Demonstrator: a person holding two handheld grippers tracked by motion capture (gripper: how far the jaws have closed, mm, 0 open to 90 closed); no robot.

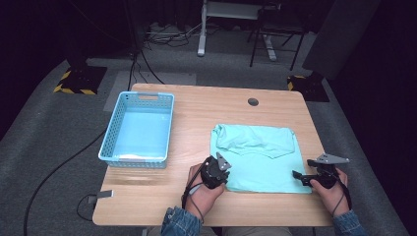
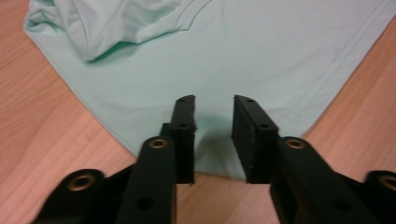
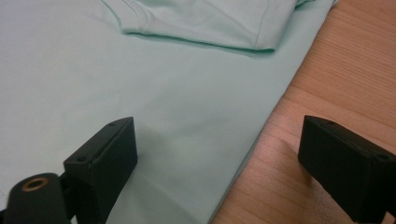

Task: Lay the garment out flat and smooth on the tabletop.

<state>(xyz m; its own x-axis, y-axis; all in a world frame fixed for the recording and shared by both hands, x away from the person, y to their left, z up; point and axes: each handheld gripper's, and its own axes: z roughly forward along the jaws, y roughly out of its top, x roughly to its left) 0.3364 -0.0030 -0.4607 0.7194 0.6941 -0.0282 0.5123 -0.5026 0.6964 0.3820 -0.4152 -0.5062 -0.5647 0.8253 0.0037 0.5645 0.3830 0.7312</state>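
Shirt (image 2: 224,70) corner between left fingers (image 2: 184,121)

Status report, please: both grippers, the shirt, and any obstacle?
Left gripper open over near-left shirt corner. Right gripper wide open astride near-right shirt edge. Mint shirt flat on table, top folded over. Blue basket apart at left; nothing in the way.

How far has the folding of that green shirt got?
Done: the shirt's far part is folded over toward the person. In hand: the left gripper and right gripper sit open at its near corners, gripping nothing yet. Left: probably more folds, perhaps a move into the empty blue basket.
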